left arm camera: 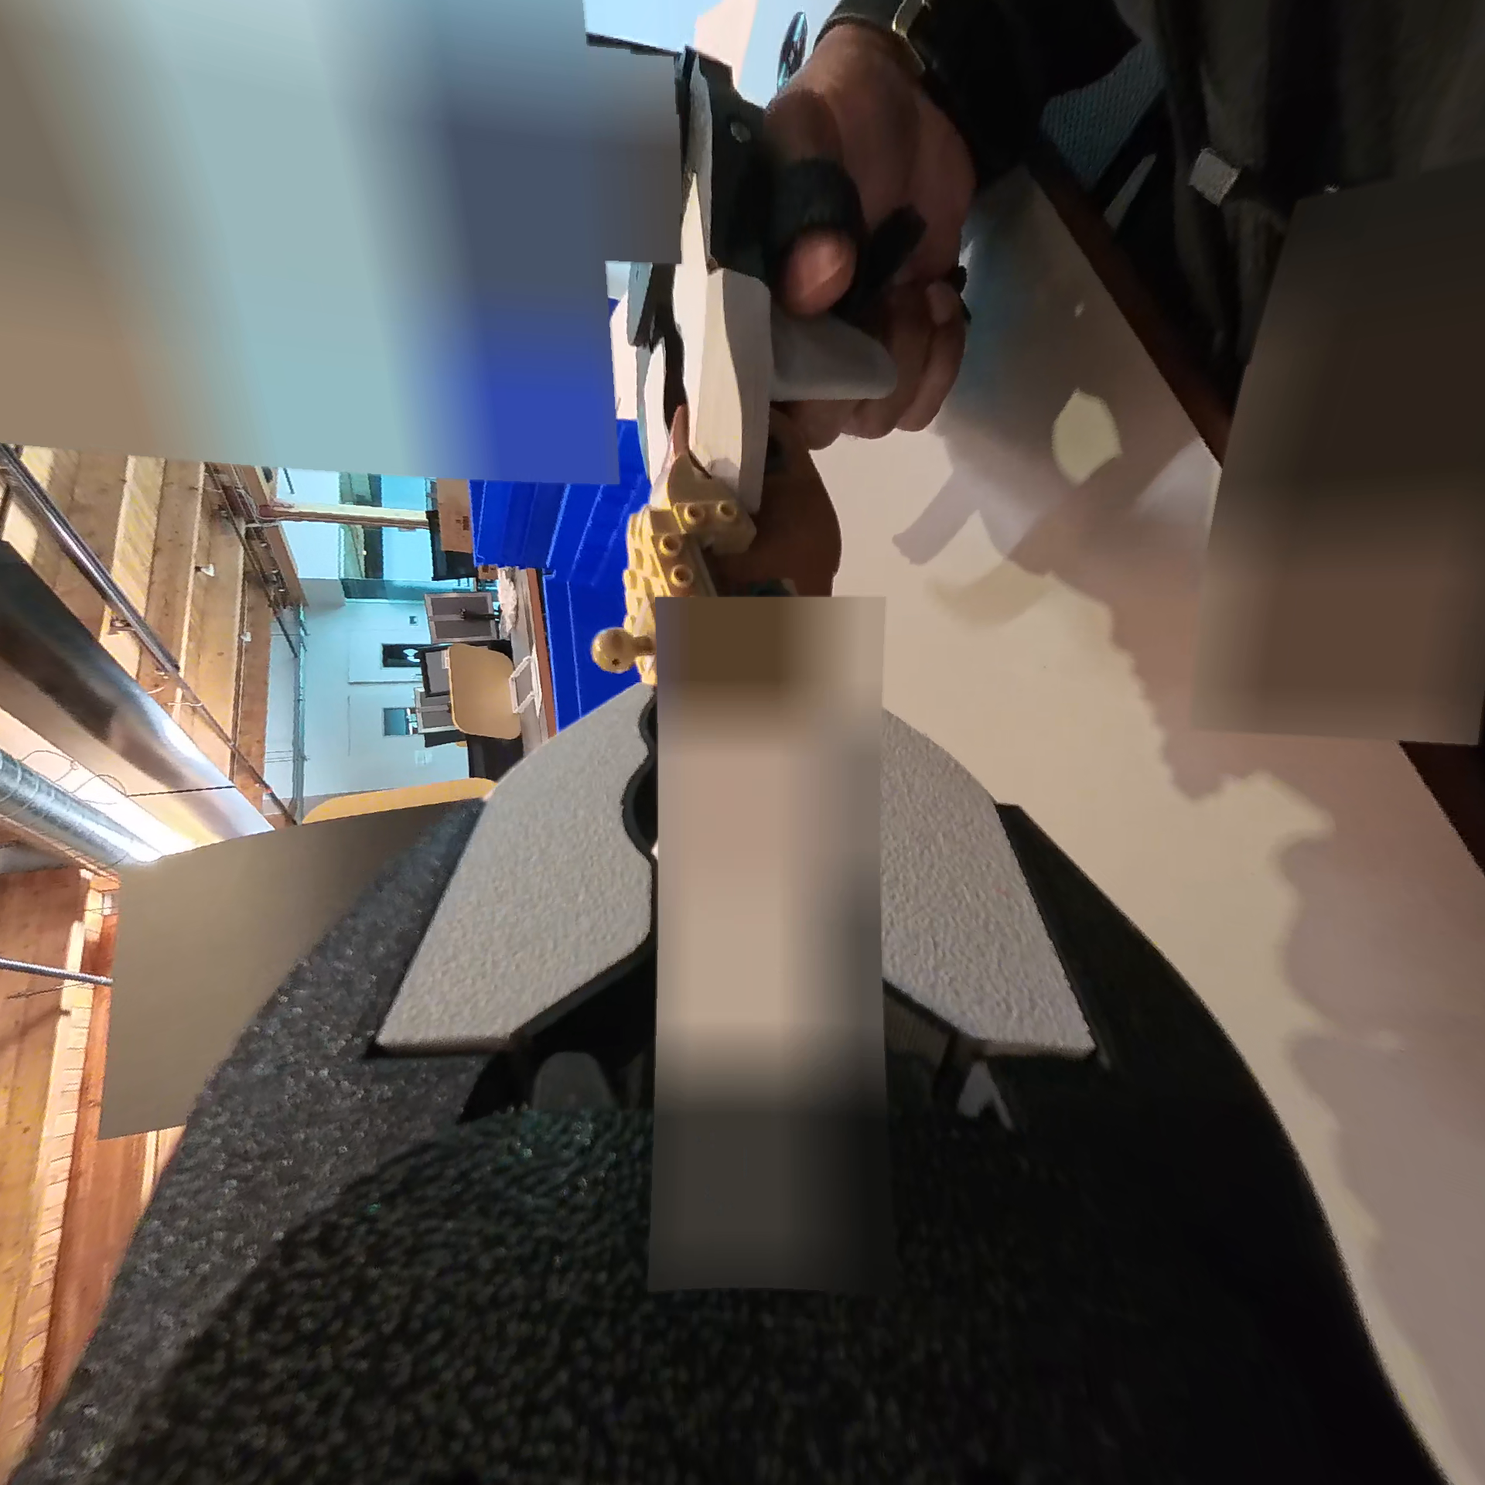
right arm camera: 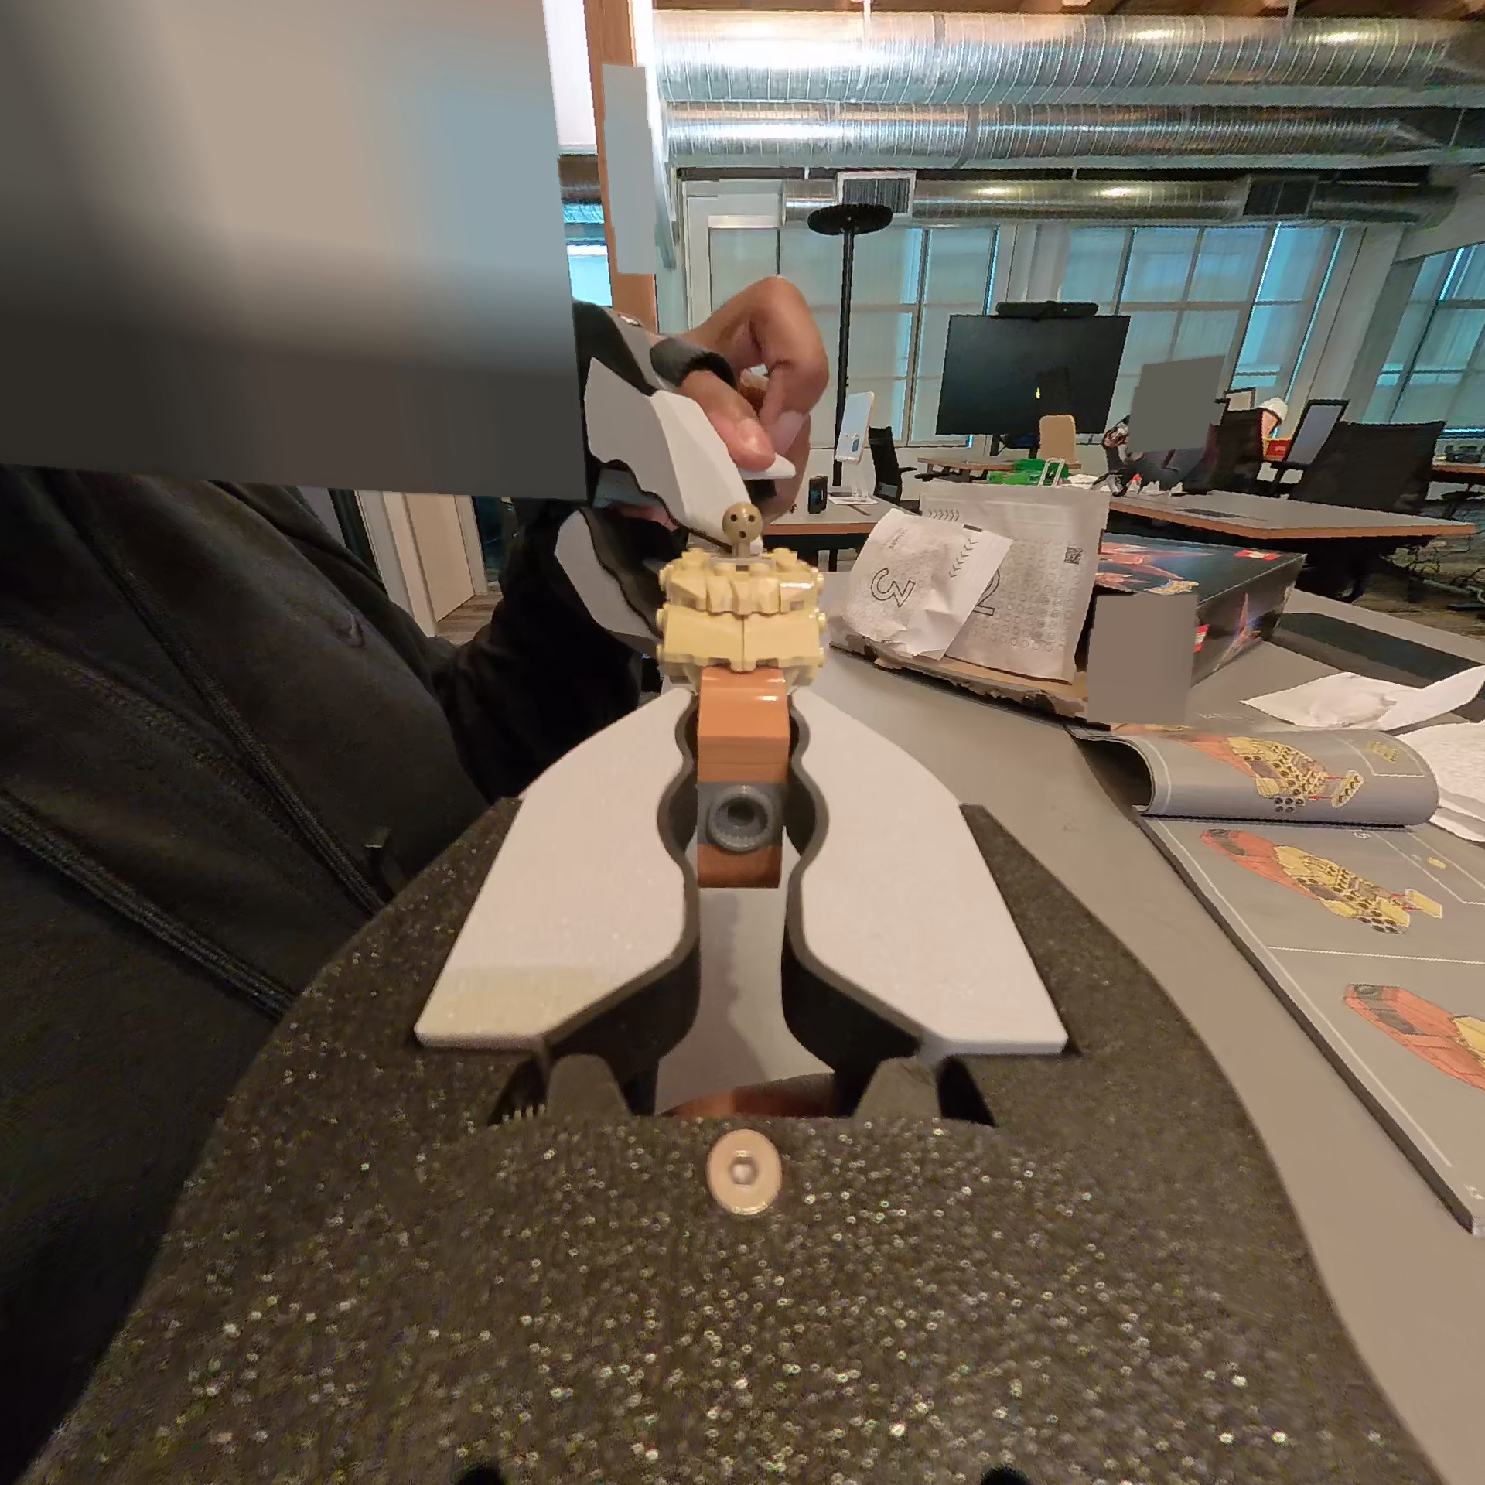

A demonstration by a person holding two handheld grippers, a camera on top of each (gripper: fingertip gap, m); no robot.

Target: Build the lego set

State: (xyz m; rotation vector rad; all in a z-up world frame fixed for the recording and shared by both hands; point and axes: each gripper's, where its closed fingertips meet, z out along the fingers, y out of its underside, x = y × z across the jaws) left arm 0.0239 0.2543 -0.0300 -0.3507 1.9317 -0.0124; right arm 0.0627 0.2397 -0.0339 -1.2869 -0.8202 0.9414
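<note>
Centre frame in the right wrist view, the lego build [right arm camera: 739, 699] stands up off the counter, a brown block stem with a grey round-holed piece [right arm camera: 738, 821] set low in its front face. On top sits a tan cluster [right arm camera: 741, 615] of studded and sloped bricks, and right at the peak there's a little tan ball-headed piece [right arm camera: 741, 526] sticking straight up. In the left wrist view the same build [left arm camera: 683, 546] shows sideways in the upper middle of the frame, tan studs facing out, ball piece [left arm camera: 615, 647] poking toward the left, the rest hidden behind a blurred patch.
</note>
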